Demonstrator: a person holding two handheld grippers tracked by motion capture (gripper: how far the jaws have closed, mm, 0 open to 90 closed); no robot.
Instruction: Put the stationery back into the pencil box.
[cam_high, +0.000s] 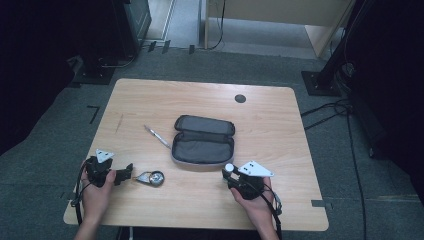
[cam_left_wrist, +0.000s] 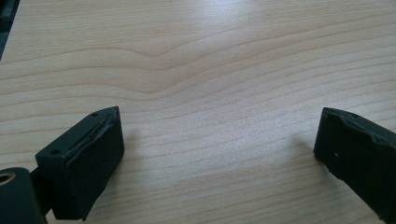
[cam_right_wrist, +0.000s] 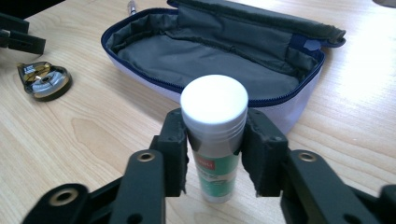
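Observation:
A glue stick (cam_right_wrist: 215, 121) with a white cap and a green label stands upright on the wooden table (cam_high: 280, 125). My right gripper (cam_right_wrist: 214, 140) is shut on it, a pad pressed against each side just below the cap. From above, the stick (cam_high: 229, 168) stands just in front of the open grey pencil case (cam_high: 204, 140), with the right gripper (cam_high: 235, 177) near the table's front right. At the front left, my left gripper (cam_high: 127, 172) rests low over the bare wood. Its jaws stand wide open (cam_left_wrist: 215, 144) with nothing between them.
A small round metal object (cam_high: 151, 177) lies just right of the left gripper's tips. A slim pen (cam_high: 157, 136) lies left of the pencil case. The case's inside (cam_right_wrist: 210, 65) holds nothing. A dark cable hole (cam_high: 240, 98) sits near the table's far edge.

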